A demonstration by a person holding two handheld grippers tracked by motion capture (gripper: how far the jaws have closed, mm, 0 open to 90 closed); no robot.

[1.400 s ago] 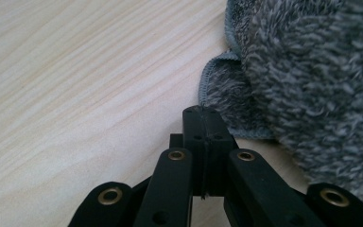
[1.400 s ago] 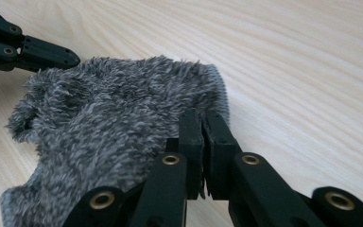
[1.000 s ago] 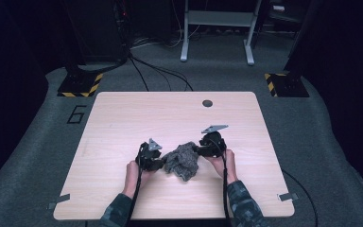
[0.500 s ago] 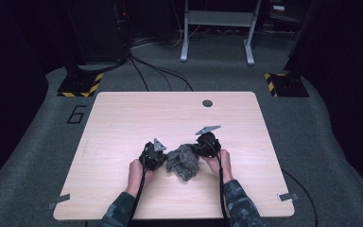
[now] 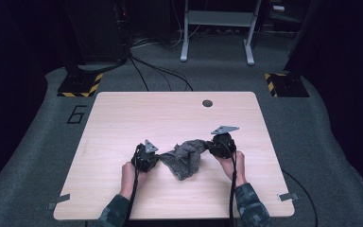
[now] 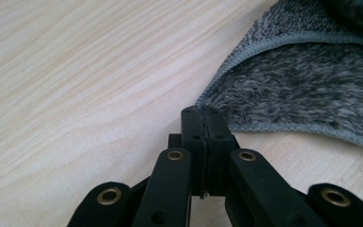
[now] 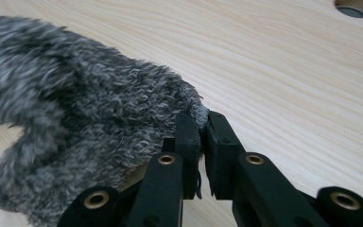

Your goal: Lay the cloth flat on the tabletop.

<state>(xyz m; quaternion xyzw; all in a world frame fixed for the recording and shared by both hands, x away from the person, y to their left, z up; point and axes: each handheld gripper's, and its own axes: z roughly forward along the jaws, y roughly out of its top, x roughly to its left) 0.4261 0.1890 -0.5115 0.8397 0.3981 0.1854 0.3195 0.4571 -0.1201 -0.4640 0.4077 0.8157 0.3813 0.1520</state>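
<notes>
Pinching the grey cloth (image 5: 185, 158) — left gripper (image 6: 202, 113) clamps its hemmed corner.

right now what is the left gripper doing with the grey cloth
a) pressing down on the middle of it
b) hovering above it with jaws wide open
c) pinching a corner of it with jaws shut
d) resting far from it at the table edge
c: in the left gripper view the left gripper has its jaws closed together on a hemmed corner of the grey cloth, just above the table.
</notes>
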